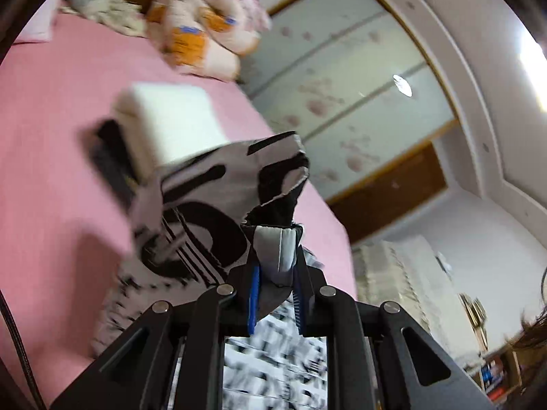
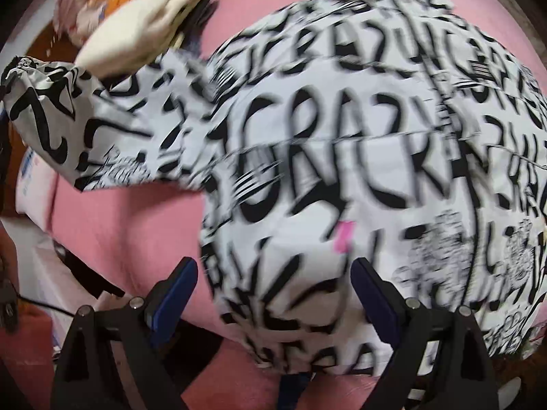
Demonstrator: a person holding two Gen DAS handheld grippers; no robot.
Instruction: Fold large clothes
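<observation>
Jacket (image 2: pixel 342 157), lettered black on white, lies spread on the pink bed (image 2: pixel 136 232) beneath the right gripper (image 2: pixel 273 294), whose jaws gape empty over its hem; farther left, the left gripper (image 1: pixel 275 273) pinches a sleeve cuff (image 1: pixel 277 249), lifted.

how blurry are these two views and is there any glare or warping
Left wrist view: the left gripper and the jacket cuff it pinches are sharp, but the pink bed and folded white garment smear with motion; window glare burns out the upper right. Right wrist view: the printed jacket is streaked, the right gripper crisp. Both bulge with fisheye, corners black.
</observation>
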